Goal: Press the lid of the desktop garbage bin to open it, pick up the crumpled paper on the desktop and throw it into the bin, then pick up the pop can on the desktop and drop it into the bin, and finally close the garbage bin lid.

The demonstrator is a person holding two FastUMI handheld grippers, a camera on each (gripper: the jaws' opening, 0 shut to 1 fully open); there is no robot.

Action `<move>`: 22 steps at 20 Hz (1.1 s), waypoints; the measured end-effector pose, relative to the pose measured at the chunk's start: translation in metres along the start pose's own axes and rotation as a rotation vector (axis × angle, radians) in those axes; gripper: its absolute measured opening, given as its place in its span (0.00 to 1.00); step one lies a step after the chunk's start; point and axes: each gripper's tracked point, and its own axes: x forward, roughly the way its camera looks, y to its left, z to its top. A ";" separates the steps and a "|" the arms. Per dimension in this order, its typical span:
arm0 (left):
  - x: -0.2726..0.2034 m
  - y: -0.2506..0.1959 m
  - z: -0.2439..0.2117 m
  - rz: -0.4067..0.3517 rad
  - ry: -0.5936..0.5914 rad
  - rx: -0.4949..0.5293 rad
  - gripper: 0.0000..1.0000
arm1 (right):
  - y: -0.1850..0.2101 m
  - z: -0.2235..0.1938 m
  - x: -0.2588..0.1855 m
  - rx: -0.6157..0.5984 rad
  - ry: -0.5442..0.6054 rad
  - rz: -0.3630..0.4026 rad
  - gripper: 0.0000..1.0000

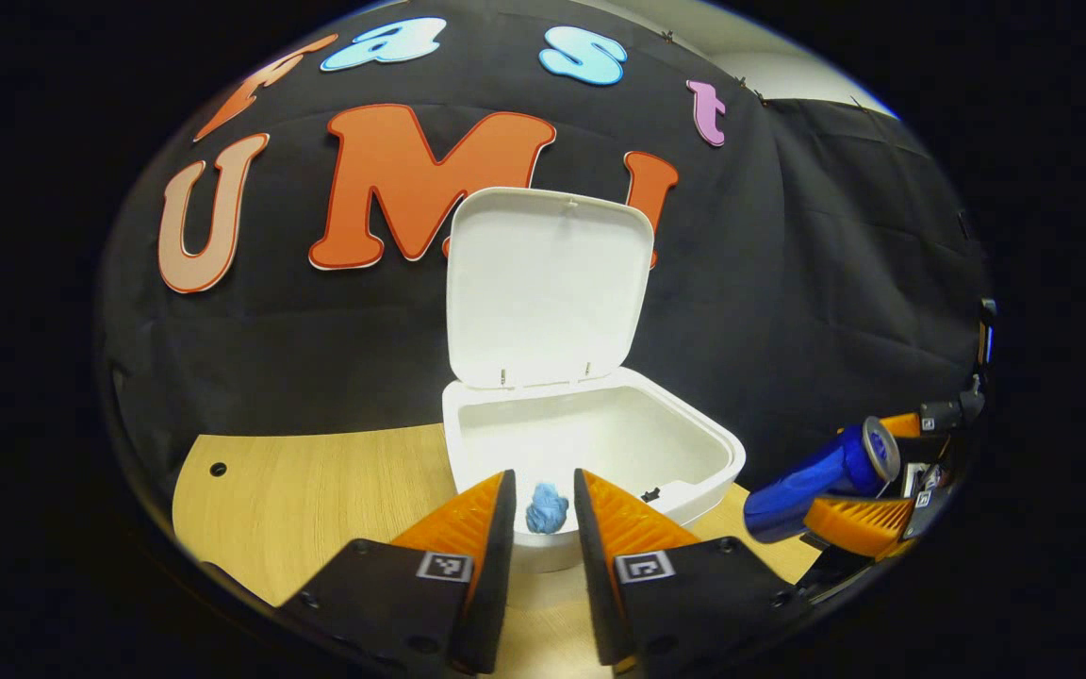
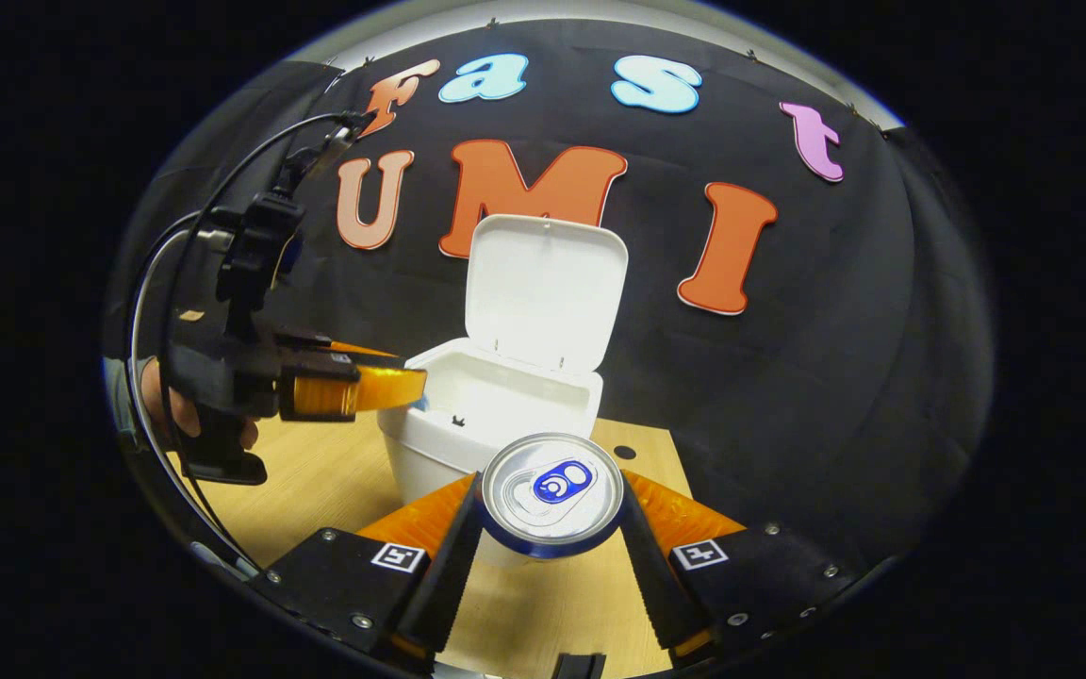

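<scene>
**On the desktop: bin open, can held, paper at the rim**

At the back of the wooden desktop [image 1: 317, 490] stands the white garbage bin [image 1: 694, 453], its lid [image 1: 548, 283] raised upright against the booth wall.

Left gripper [image 1: 543, 528]: its jaws stand spread, with the near rim of the bin just beyond them. A crumpled paper [image 1: 547, 507], blue, sits in the gap between the fingers; from this angle it is hard to say whether it rests inside the bin or hangs just at the rim, and no finger clearly touches it. In the right gripper view the same gripper [image 2: 392, 389] reaches over the bin's left edge, with a hand [image 2: 175, 410] behind it.

Right gripper [image 2: 551, 528]: jaws pinch the pop can [image 2: 552, 490] from both sides, its top with the pull tab facing the camera. In the left gripper view the blue can [image 1: 821, 481] lies tilted in that gripper, to the right of the bin and off the desktop.
</scene>
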 end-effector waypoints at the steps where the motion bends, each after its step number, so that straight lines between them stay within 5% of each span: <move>1: -0.003 0.002 0.000 0.005 -0.002 0.001 0.54 | -0.003 0.004 0.002 -0.006 -0.013 -0.005 0.80; 2: -0.004 0.005 0.000 0.011 -0.005 0.000 0.52 | -0.004 0.007 0.004 -0.013 -0.026 -0.007 0.81; 11: -0.033 0.043 -0.010 0.099 -0.011 -0.031 0.82 | -0.009 0.033 0.020 -0.073 -0.097 0.000 0.81; 22: -0.072 0.093 -0.045 0.214 0.048 0.000 0.89 | 0.001 0.039 0.046 -0.087 -0.089 0.047 0.80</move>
